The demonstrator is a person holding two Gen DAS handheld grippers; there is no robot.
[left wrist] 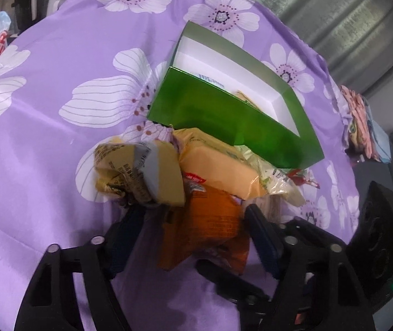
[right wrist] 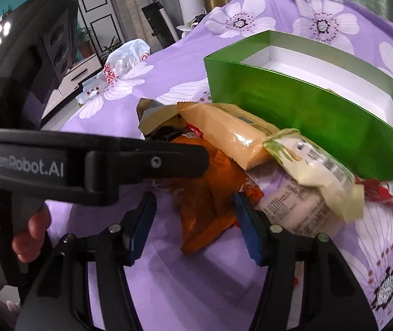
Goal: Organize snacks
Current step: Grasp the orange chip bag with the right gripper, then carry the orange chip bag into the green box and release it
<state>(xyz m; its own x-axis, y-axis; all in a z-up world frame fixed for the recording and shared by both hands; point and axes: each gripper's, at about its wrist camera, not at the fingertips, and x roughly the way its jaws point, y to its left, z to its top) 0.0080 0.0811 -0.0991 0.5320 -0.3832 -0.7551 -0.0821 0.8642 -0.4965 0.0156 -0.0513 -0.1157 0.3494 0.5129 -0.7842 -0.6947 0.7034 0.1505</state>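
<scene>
Green box (right wrist: 293, 110) open on purple cloth (right wrist: 196, 289), few packets inside. Snack pile heaped against box's near wall. Both grippers at orange packet (right wrist: 210, 207): right gripper (right wrist: 193, 226) jaws apart, straddling it; left gripper (left wrist: 193, 220) jaws apart. Risk: grippers collide; crinkly foil slips.

Purple cloth (left wrist: 44, 110) with white flower print, covering the whole surface. Directly on it: green box (left wrist: 224, 127), open-topped, white inside; heap of snack packets just before the box, orange packet (right wrist: 207, 207) nearest; white plastic bag (right wrist: 126, 58) well apart at the far edge.
</scene>
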